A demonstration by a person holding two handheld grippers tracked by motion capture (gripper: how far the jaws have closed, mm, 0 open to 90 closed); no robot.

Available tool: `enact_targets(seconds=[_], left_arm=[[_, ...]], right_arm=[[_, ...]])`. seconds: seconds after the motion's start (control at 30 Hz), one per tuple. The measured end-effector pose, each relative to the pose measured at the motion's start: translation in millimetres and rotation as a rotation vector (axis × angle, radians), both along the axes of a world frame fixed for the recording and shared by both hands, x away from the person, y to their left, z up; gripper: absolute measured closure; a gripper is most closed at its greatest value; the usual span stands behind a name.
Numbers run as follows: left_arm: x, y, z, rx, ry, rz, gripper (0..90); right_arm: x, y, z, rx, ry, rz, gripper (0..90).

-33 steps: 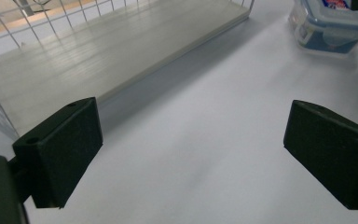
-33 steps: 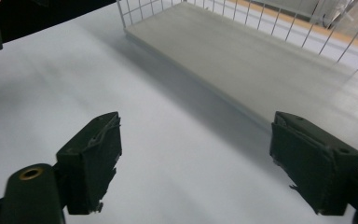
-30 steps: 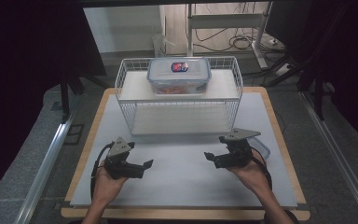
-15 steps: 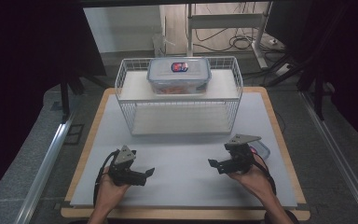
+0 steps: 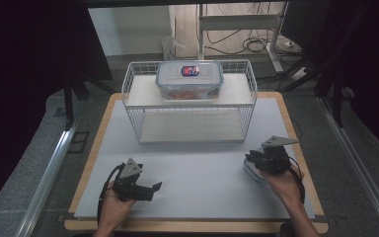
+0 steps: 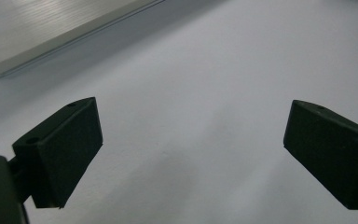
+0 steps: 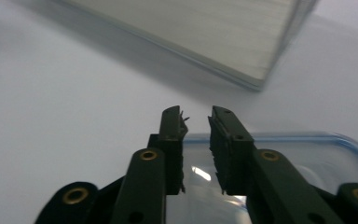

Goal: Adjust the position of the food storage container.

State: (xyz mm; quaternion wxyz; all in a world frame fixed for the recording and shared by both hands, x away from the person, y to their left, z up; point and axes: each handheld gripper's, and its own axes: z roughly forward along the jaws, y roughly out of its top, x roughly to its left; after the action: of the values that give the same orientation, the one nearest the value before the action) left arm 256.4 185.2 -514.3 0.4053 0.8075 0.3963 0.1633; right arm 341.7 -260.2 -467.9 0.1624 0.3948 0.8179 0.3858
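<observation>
- Near the tabletop's right edge, the right hand-held gripper (image 5: 262, 160) hovers, jaws nearly together, over a clear lid (image 7: 279, 177); pressing down could skid it.
- Left hand-held gripper (image 5: 150, 187): jaws apart, empty.

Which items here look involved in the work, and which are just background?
Likely involved:
- right gripper, jaws nearly closed over a clear lid
- left gripper, open
- lidded container on the wire rack

Background:
- cables on the floor
- metal stand

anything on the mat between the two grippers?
Nothing: in the high view, bare grey mat runs from the left gripper to the right gripper.
</observation>
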Motion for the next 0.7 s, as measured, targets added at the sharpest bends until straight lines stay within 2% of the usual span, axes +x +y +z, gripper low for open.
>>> enact_targets(seconds=[0.17, 0.33, 0.47, 0.6, 0.7], left_arm=[[0.2, -1.7, -1.5, 0.002, 0.004, -0.008, 4.9], [0.5, -0.9, -2.5, -0.003, 0.006, -0.009, 5.0], [1.3, -0.3, -2.9, -0.009, 0.008, -0.011, 5.4], [2.0, -0.8, -3.6, -0.013, 0.013, -0.015, 5.6], [2.4, -1.2, -4.8, -0.009, 0.018, -0.016, 5.7]], right_arm=[[6.7, -25.4, 1.7, -0.009, -0.009, -0.074, 89.6], [12.7, -47.7, 0.6, -0.041, -0.021, -0.161, 89.8], [16.9, -62.7, -2.0, -0.049, -0.022, -0.213, 89.8], [19.8, -72.4, -4.0, -0.034, -0.017, -0.238, 89.8], [20.9, -75.7, -6.0, -0.06, -0.018, -0.252, 89.8]])
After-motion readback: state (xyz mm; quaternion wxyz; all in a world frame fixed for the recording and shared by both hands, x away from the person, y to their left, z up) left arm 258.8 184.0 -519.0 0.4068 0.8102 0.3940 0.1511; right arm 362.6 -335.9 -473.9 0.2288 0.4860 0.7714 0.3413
